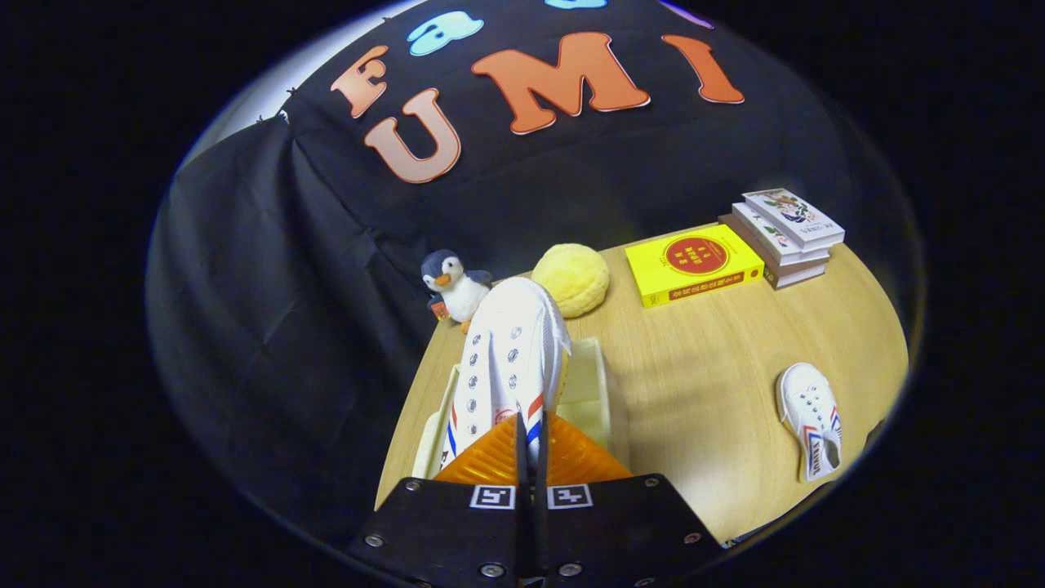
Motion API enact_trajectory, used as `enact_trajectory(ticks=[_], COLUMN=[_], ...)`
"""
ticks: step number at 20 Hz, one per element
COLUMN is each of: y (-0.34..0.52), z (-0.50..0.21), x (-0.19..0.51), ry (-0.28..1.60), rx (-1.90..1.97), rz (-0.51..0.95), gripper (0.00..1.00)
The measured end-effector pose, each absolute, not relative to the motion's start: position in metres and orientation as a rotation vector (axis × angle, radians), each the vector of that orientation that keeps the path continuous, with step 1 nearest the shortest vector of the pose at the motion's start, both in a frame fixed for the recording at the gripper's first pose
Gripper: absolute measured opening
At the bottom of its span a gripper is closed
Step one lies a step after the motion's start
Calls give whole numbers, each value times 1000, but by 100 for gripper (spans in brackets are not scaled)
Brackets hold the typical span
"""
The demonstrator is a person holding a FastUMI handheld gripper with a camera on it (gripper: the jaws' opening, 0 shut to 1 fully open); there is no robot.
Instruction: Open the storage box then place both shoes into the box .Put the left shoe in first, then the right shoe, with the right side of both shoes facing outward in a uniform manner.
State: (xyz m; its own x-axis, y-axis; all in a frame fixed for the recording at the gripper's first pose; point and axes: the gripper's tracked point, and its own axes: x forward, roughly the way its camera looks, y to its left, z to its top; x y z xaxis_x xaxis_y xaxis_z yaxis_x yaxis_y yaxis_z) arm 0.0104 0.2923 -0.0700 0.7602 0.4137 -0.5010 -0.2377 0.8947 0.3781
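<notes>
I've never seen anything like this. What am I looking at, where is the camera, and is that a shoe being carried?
The camera rides on a hand-held gripper, a tool with two fingers that a person carries, and it looks forward along those fingers. That is why the picture is round and bulging. The fingers sit at the bottom, closed together on the near end of a white shoe, which points away from the camera. Just under it is a pale open storage box on a wooden table. A second white shoe lies on the table off to the side. Beyond the box are a toy penguin, a round yellow plush, a yellow book and a stack of books. Behind hangs the booth's black cloth wall.
</notes>
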Motion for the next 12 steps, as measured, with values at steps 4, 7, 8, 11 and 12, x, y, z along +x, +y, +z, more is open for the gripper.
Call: enact_trajectory(ticks=[4,7,8,11,12], y=[327,340,343,351,354], z=[-103,-126,-133,-150,-156], x=[2,2,1,3,3], ry=[679,716,730,760,768], rx=[307,299,298,294,292], rz=[372,371,366,350,346], gripper=[0,0,0,0,0])
